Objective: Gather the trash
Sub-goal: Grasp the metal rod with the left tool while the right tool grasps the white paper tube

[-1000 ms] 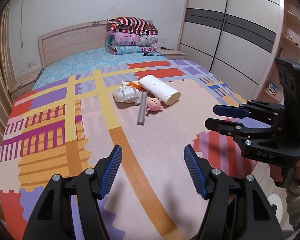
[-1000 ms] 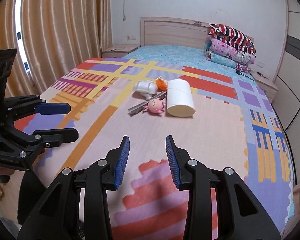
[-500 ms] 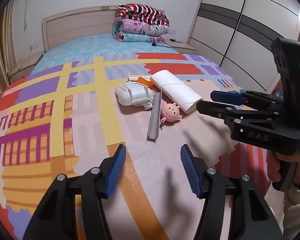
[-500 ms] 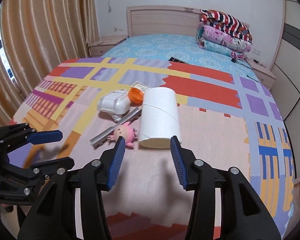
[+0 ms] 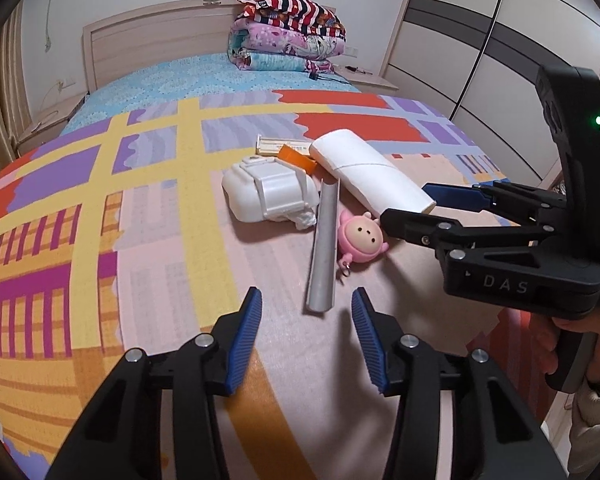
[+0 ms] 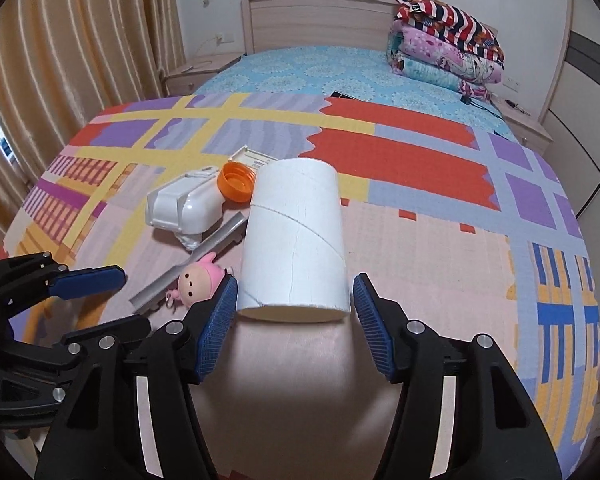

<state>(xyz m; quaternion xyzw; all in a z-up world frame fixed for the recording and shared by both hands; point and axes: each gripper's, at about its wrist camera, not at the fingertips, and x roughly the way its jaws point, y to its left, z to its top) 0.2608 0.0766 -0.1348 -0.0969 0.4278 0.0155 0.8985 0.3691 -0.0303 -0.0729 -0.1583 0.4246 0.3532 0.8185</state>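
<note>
Right tool (image 6: 292, 312) open, jaws just widened, straddling tube (image 6: 294, 240) at frame centre on bed (image 6: 420, 248); no contact. Left tool (image 5: 305, 328) open, narrowing, short of strip (image 5: 324, 248). Advise advancing before closing.

bare bedspread (image 5: 160, 300) left of clutter, white tube (image 6: 296, 240) crowded by pink toy (image 6: 198, 282)

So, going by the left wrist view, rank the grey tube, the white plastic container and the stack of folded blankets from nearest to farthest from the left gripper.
From the left gripper:
1. Grey tube, just ahead of the fingertips.
2. White plastic container, beyond, slightly left.
3. Stack of folded blankets, far off by the headboard.
</note>
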